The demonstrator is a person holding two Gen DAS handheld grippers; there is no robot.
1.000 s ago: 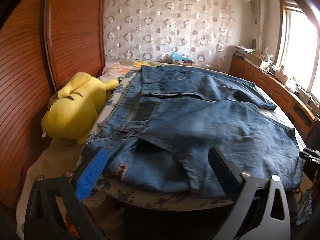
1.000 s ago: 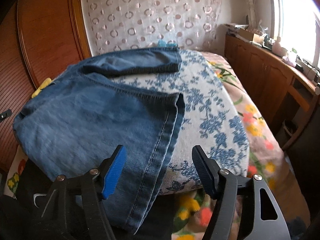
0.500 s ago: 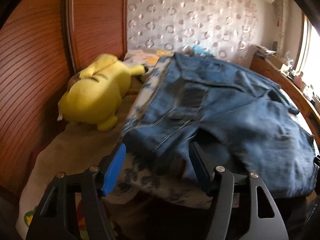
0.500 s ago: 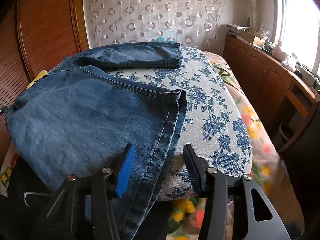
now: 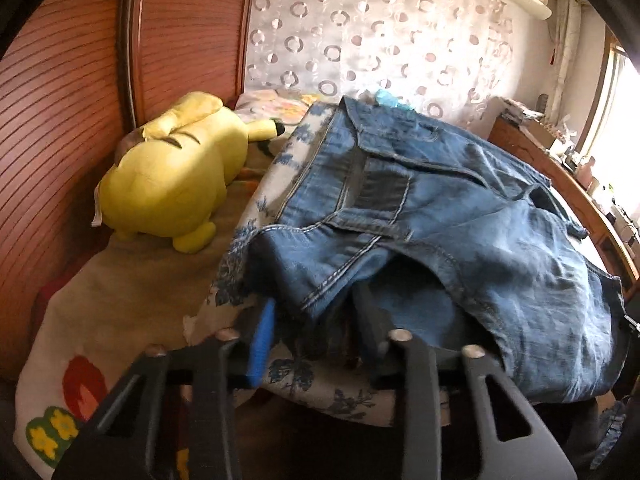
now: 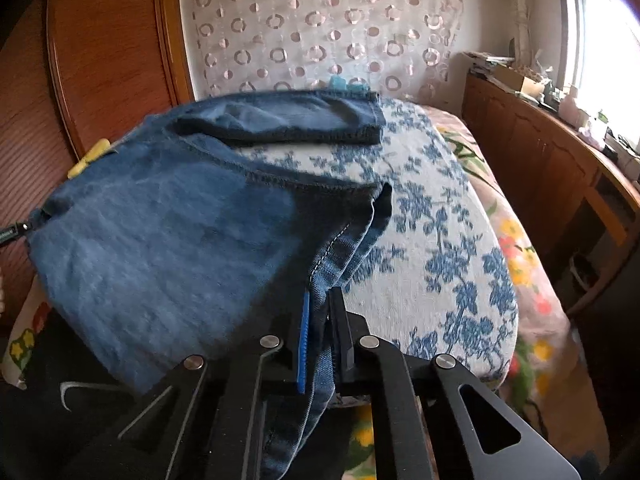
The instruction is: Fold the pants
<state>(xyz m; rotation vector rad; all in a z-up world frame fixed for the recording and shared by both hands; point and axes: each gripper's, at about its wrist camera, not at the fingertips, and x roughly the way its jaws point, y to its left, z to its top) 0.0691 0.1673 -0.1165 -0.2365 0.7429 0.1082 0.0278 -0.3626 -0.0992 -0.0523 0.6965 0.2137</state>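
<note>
The blue jeans (image 6: 168,240) are spread over a blue-flowered cover (image 6: 440,248) on the bed (image 5: 120,304). A yellow plush toy (image 5: 168,176) is seen beside them. The waist end is clamped in the left gripper (image 5: 316,320), whose jaws have just been closing; the pad contact is partly hidden by folds. The leg hem is pinched in the right gripper (image 6: 322,340), just closed.

Daylight pours in from the window (image 6: 600,40) at the right, blown out to white glare in both views. The curtain (image 5: 380,40) glows softly. The wardrobe (image 5: 60,128) side sits dimmer and warm. Fisheye bending curves every edge, with black vignette in the corners. The jeans (image 6: 168,232) show motion blur; shadow pools under their near fold (image 5: 400,280)
</note>
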